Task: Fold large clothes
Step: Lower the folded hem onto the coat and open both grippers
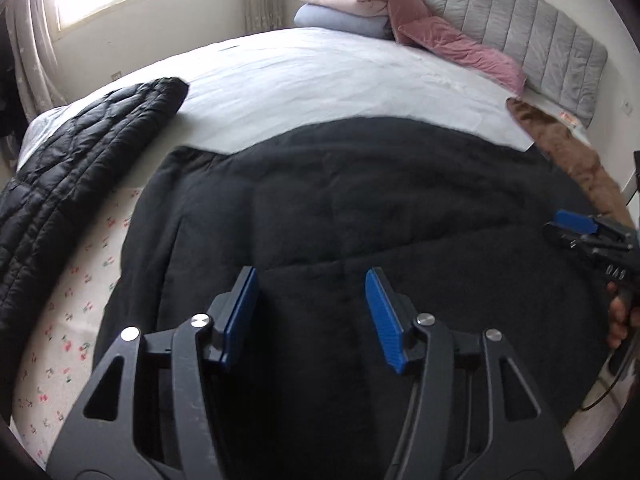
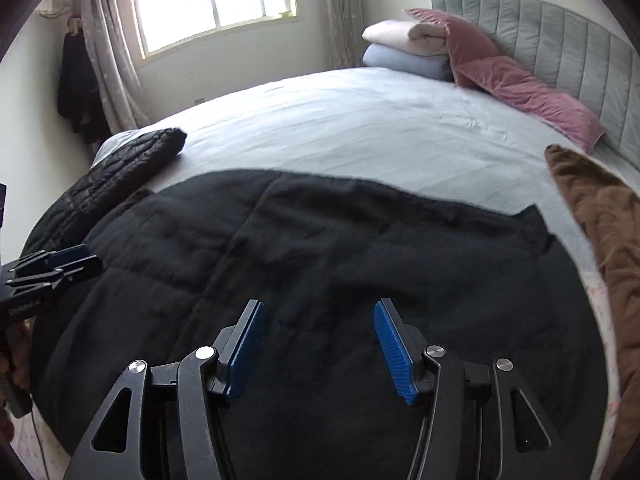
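Note:
A large black fleece garment (image 1: 340, 208) lies spread flat on the near part of the bed; it fills the right wrist view (image 2: 320, 260) too. My left gripper (image 1: 312, 276) is open and empty, hovering above the garment's near left part. My right gripper (image 2: 318, 308) is open and empty above its near right part. The right gripper also shows at the right edge of the left wrist view (image 1: 576, 228), and the left gripper at the left edge of the right wrist view (image 2: 60, 260).
A black quilted jacket (image 1: 72, 168) lies at the bed's left edge. A brown garment (image 2: 600, 232) lies at the right. Pink pillows (image 1: 460, 44) and folded blankets (image 1: 344, 8) sit by the grey headboard (image 1: 540, 28). The pale sheet (image 1: 320, 72) stretches beyond.

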